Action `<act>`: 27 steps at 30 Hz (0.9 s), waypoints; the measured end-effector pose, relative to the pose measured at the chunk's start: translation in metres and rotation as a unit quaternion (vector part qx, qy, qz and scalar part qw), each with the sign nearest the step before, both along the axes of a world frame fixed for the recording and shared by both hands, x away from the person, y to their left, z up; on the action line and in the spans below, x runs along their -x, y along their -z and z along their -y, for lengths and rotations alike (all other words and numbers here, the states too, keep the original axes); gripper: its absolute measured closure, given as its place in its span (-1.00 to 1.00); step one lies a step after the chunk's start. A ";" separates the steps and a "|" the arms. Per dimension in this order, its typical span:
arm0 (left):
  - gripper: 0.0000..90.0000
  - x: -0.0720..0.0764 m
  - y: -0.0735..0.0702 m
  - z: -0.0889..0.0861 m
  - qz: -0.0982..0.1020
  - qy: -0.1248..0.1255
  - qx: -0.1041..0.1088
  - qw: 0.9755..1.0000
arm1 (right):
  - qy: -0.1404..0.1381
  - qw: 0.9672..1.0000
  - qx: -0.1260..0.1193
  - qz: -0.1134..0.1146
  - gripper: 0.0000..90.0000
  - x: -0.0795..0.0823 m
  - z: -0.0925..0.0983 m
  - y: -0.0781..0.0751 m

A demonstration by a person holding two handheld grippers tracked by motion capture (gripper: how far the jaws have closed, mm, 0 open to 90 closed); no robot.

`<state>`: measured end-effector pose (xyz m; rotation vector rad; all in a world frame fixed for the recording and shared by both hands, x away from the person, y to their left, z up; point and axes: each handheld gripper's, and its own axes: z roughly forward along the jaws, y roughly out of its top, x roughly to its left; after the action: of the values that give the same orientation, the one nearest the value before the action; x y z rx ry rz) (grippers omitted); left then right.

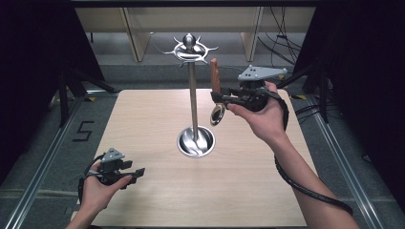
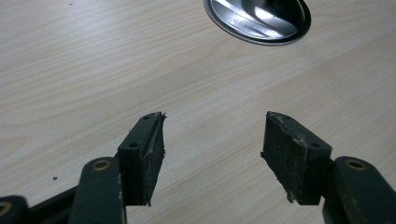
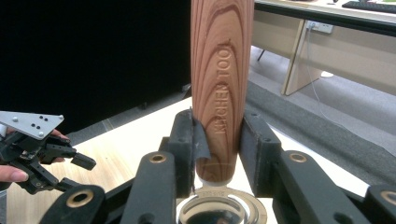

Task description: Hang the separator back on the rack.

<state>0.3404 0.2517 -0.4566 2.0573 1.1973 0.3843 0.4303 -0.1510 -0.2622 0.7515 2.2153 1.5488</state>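
Note:
A steel hanging stand (image 1: 191,86) rises from a round dish base (image 1: 196,141) at the table's middle, with hooks around its top (image 1: 190,47). My right gripper (image 1: 217,97) is raised beside the pole, shut on a kitchen tool with a wooden handle (image 3: 221,84) pointing up and a small shiny metal bowl (image 1: 218,114) hanging below the jaws. The handle reads "KITCHEN TOOL" and sits between both pads (image 3: 198,142). My left gripper (image 2: 212,154) rests low over the wooden table near the front left corner (image 1: 136,172), open with nothing between its pads.
The light wooden table (image 1: 157,109) has dark floor and rails on both sides. Pale furniture legs (image 1: 136,38) stand behind it. The stand's dish base (image 2: 258,19) lies just ahead of the left gripper. A black cable (image 1: 305,188) trails along the right forearm.

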 end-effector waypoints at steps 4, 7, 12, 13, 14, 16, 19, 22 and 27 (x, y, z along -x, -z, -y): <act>-0.16 0.000 0.000 0.000 -0.003 0.002 0.003 1.000 | 0.005 1.000 0.004 0.002 0.53 0.000 -0.002 0.000; -0.16 0.000 0.000 0.000 -0.004 0.004 0.003 1.000 | 0.006 1.000 0.007 -0.002 0.53 -0.001 -0.003 0.000; -0.16 0.000 0.000 0.000 -0.010 0.008 0.004 1.000 | 0.003 1.000 0.007 -0.004 0.53 -0.003 -0.005 0.000; -0.16 0.000 0.000 0.000 -0.009 0.009 0.001 1.000 | 0.003 1.000 0.006 -0.007 0.53 -0.003 -0.006 0.000; -0.16 0.000 0.000 0.001 -0.009 0.004 0.005 1.000 | 0.009 1.000 0.007 -0.007 0.53 -0.003 -0.007 0.000; -0.16 0.000 0.000 0.001 -0.008 0.004 0.005 1.000 | 0.008 1.000 0.009 -0.007 0.53 -0.004 -0.008 -0.001; -0.16 0.000 0.000 0.001 -0.008 0.004 0.005 1.000 | 0.010 1.000 0.009 -0.012 0.53 -0.005 -0.009 -0.001; -0.16 0.000 0.001 0.001 -0.008 0.004 0.006 1.000 | 0.013 1.000 0.007 -0.016 0.53 -0.006 -0.012 -0.001; -0.16 0.000 0.000 0.000 -0.008 0.010 -0.002 1.000 | 0.018 1.000 0.007 -0.018 0.53 -0.009 -0.017 -0.001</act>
<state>0.3406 0.2517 -0.4564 2.0783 1.1853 0.3627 0.4389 -0.1342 -0.2614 0.8164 2.2238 1.5120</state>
